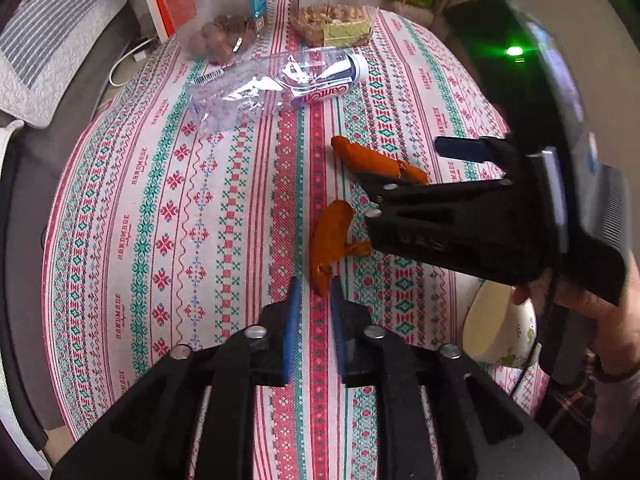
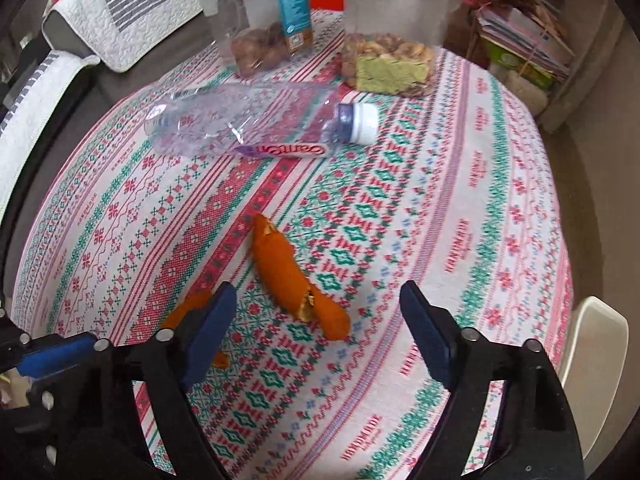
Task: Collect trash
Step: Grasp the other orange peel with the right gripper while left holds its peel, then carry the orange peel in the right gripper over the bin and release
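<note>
Two orange peels lie on the patterned tablecloth [image 1: 160, 200]. The nearer peel [image 1: 330, 240] is curved, and its lower end reaches into the narrow gap between my left gripper's [image 1: 315, 286] blue pads, which do not press on it. The farther peel [image 1: 376, 158] [image 2: 296, 276] lies between the wide-apart fingers of my right gripper [image 1: 400, 162] [image 2: 318, 290], which points steeply down over it, open. A crushed clear plastic bottle [image 1: 272, 84] [image 2: 248, 120] with a white cap lies further back. In the right wrist view the nearer peel [image 2: 188, 312] is partly hidden behind my gripper's left finger.
Two clear tubs of nuts [image 1: 224, 36] [image 1: 336, 20] stand at the table's far edge, with a red box [image 1: 176, 4] behind them. A cream container [image 1: 500, 328] [image 2: 596, 344] sits just past the table's right edge. A person's hand [image 1: 592, 312] holds the right gripper. A quilted cushion [image 1: 52, 48] is left.
</note>
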Motion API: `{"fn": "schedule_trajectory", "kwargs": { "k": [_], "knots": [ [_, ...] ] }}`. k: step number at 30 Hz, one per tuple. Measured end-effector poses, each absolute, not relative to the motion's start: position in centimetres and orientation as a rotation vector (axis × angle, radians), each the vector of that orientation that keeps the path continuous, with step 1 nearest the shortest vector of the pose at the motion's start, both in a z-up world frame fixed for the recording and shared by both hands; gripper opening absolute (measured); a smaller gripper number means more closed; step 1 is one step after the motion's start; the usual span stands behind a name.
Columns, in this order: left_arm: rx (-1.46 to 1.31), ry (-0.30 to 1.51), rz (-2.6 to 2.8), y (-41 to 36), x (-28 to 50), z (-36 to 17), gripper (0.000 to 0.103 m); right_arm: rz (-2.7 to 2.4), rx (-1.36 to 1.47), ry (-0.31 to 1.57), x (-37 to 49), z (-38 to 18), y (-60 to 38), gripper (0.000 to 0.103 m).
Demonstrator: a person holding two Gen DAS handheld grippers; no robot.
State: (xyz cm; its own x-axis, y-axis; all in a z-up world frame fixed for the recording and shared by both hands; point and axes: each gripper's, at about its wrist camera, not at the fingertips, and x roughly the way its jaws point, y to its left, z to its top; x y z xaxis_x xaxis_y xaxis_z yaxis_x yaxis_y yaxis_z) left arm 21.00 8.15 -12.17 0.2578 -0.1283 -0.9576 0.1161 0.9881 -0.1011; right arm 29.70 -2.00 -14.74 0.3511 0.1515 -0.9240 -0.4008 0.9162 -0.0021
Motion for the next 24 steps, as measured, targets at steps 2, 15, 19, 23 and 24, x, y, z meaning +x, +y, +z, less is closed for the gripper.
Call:
{"fn": "schedule_trajectory", "kwargs": {
  "k": [2, 15, 19, 23, 24],
  "knots": [
    [-0.017, 1.306, -0.161, 8.7, 20.7, -11.9, 0.030, 0.368, -0.256, 1.176, 30.0, -15.5, -1.5, 0.061],
    [0.024, 1.311, -0.180, 5.2, 22.7, -14.7, 0.046, 0.259, -0.026, 1.132, 30.9, -11.9, -7.6, 0.015],
    [0.068, 1.285, -0.130, 3.6, 23.4, -15.9, 0.046, 0.246, 0.003, 1.125, 30.3, -10.9, -9.1, 0.015],
    [0.068, 1.264, -0.109, 3.6, 23.8, -17.0, 0.036, 0.266, 0.025, 1.114, 29.5, -9.9, -10.5, 0.015],
    [0.051, 1.262, -0.102, 3.8, 23.9, -17.0, 0.026, 0.269, 0.025, 1.108, 29.6, -9.6, -10.6, 0.015]
  ]
}}
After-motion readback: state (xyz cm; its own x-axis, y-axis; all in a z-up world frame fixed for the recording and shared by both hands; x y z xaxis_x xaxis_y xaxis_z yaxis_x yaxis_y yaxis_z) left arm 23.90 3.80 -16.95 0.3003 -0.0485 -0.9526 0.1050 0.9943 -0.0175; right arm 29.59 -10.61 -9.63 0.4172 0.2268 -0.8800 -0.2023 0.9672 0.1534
